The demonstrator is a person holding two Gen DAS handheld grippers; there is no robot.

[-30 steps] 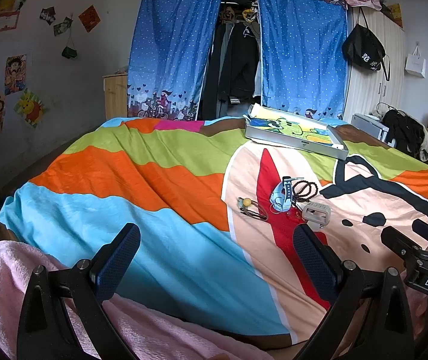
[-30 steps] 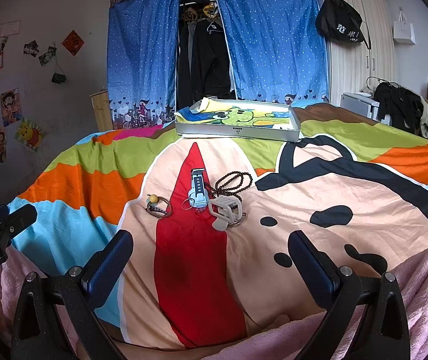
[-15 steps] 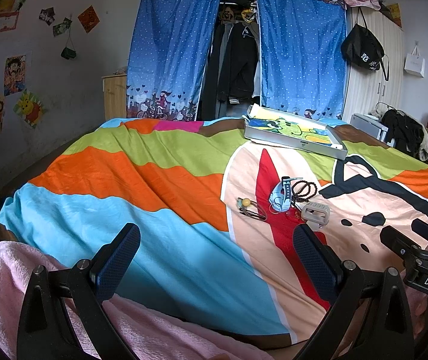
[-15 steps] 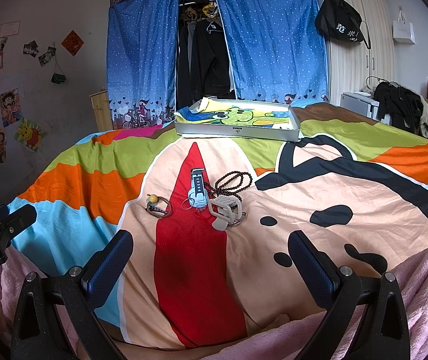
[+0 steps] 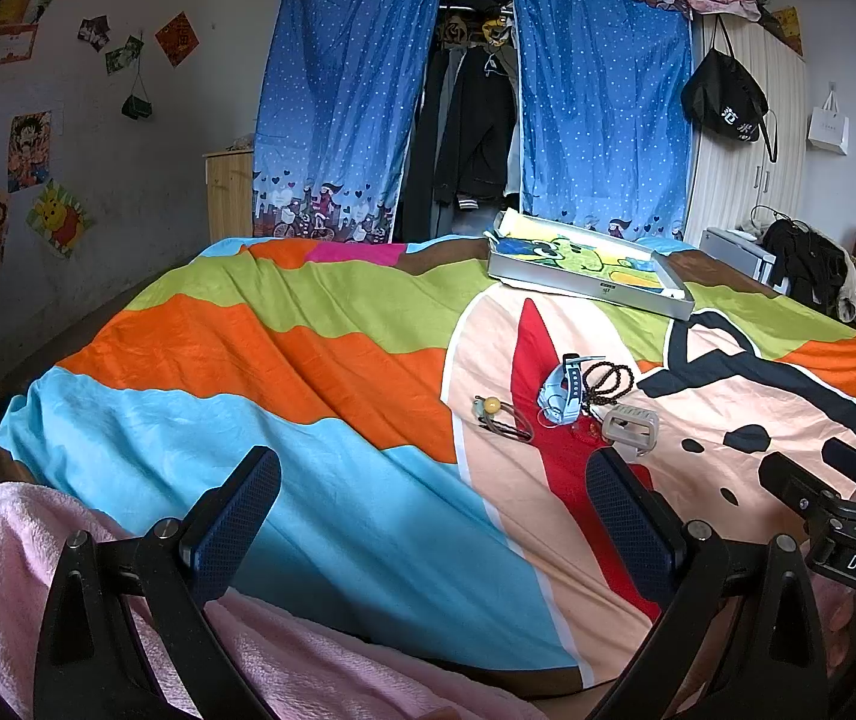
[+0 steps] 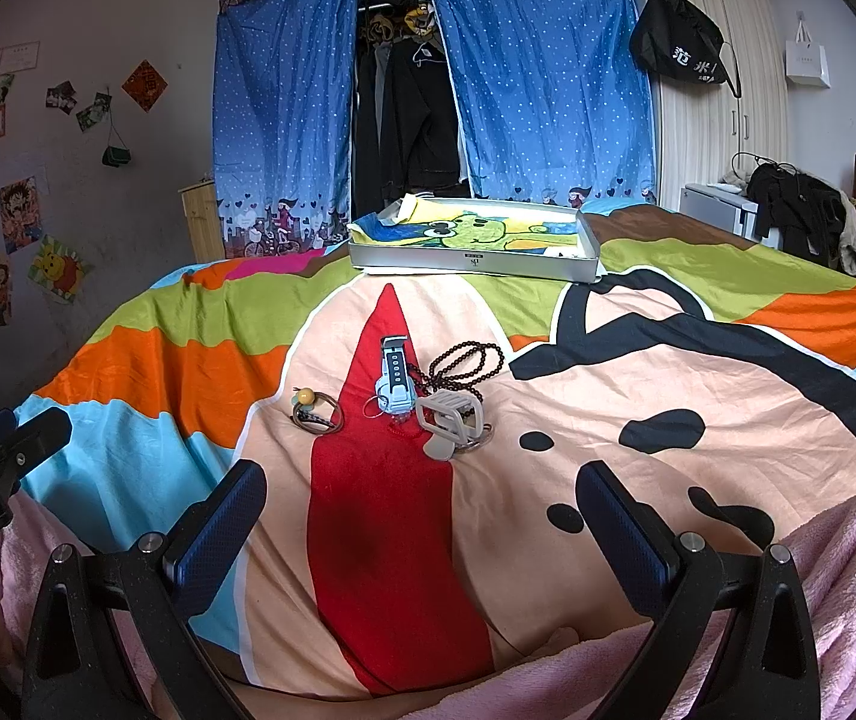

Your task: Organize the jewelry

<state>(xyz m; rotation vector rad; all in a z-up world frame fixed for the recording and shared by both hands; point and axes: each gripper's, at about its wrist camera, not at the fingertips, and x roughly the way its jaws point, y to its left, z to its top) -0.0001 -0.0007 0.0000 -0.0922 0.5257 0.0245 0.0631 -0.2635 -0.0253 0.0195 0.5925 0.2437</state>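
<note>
Both tongs hover low over the bed (image 6: 697, 372), jaws spread wide and holding nothing. The left tongs (image 5: 428, 516) sit over the blue and orange stripes; the right tongs (image 6: 422, 516) sit over the red patch, with pink fleece (image 6: 835, 546) beneath them. The jewelry lies in a small cluster ahead of the right tongs: a blue watch (image 6: 395, 378), dark beads (image 6: 463, 363) touching its right side, and a grey clip (image 6: 448, 423) just in front. A hair tie (image 6: 317, 411) with a yellow bead lies apart to the left. A thin ring, perhaps, shows under the clip. The tray (image 6: 475, 255) rests at the far end, well apart.
</note>
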